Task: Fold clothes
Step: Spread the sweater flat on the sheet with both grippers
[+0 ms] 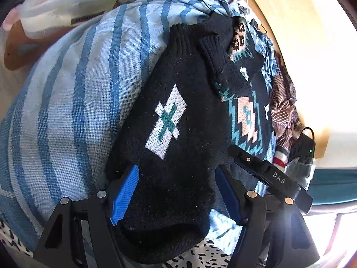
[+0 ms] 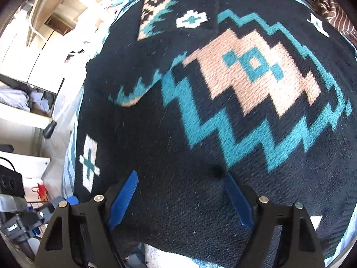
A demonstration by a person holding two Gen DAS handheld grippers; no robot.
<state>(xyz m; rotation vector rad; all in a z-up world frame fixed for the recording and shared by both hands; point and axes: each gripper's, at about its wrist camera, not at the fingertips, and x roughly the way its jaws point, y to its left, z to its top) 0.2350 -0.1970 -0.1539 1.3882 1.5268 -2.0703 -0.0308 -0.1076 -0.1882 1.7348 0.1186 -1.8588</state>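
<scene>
A black knit sweater (image 1: 178,178) with teal, peach and white diamond patterns lies on a blue striped cloth (image 1: 78,89). In the left wrist view a sleeve with a white and green cross runs between my left gripper's (image 1: 177,172) open blue pads (image 1: 125,196). The other gripper's black finger (image 1: 267,174) rests on the sweater to the right. In the right wrist view the sweater body (image 2: 223,89) fills the frame, and my right gripper (image 2: 180,178) is open with its pads (image 2: 122,201) over the black hem.
A brown striped garment (image 1: 283,107) lies at the sweater's right, beside a wooden surface (image 1: 290,33). A spotted white fabric (image 1: 200,256) lies below. White shelves and cabinets (image 2: 33,67) stand at the left of the right wrist view.
</scene>
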